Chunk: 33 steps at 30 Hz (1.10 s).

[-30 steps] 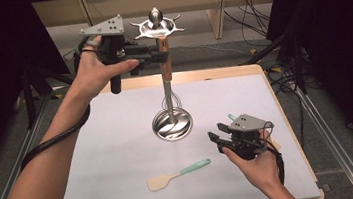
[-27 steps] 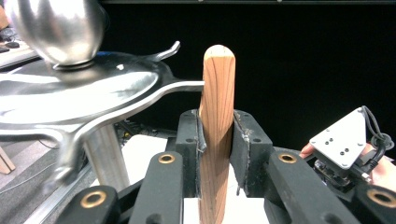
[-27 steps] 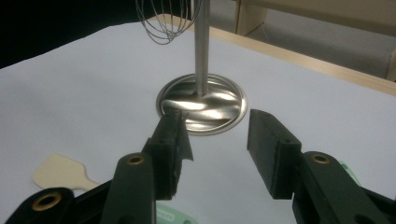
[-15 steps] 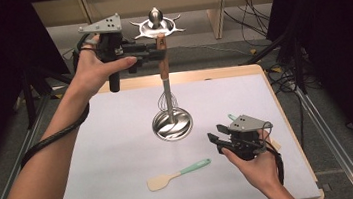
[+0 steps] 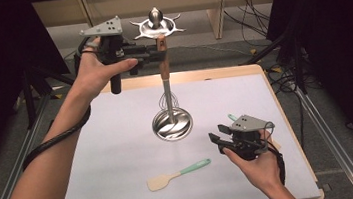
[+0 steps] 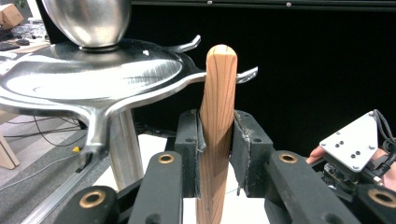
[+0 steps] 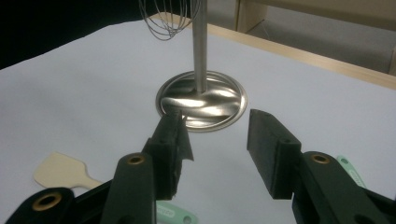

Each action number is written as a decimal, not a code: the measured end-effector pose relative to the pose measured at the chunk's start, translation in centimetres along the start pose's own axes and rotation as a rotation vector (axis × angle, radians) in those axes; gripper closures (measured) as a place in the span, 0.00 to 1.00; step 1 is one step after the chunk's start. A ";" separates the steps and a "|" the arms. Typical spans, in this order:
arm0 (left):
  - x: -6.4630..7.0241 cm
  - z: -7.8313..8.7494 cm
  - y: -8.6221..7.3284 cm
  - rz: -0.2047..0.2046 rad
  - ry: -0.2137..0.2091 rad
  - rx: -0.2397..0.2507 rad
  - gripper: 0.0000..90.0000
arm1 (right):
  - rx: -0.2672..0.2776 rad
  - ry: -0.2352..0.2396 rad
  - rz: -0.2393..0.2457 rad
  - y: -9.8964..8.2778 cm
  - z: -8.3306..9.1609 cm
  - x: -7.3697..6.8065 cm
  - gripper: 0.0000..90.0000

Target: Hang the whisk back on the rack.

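Observation:
A whisk with a wooden handle [image 5: 162, 61] hangs upright, its wire head [image 5: 163, 101] just above the table beside the pole of a metal utensil stand [image 5: 172, 125]. My left gripper [image 5: 161, 55] is shut on the wooden handle [image 6: 217, 93], right beside the stand's hooked top plate [image 6: 93, 79]. Lower right, my right gripper [image 5: 217, 134] hovers just above the table, open with nothing between its jaws. In the right gripper view my right gripper [image 7: 217, 135] faces the stand's round base [image 7: 201, 100].
A spatula [image 5: 175, 175] with a cream blade [image 7: 58, 170] and a mint green handle lies on the white table cover near the front. Another green utensil end [image 5: 232, 117] peeks out behind the right gripper. The wooden table edge [image 5: 282, 117] runs along the right.

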<state>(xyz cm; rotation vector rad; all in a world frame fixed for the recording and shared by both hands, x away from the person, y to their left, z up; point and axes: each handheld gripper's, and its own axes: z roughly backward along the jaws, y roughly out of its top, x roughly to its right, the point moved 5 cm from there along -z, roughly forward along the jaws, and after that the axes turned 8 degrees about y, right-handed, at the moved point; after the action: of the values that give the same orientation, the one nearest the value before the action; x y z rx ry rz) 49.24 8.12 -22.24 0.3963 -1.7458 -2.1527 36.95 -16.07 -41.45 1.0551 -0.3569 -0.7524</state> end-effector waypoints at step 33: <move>2.2 4.4 -0.4 -0.066 0.254 0.124 0.89 | -0.068 -0.087 -0.024 -0.5 1.7 1.8 0.75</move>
<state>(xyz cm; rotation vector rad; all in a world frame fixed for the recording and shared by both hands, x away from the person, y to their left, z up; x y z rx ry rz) 45.37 11.09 -21.71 0.7349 -1.7455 -1.9431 36.98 -18.57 -41.28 0.9668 -0.3907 -0.8282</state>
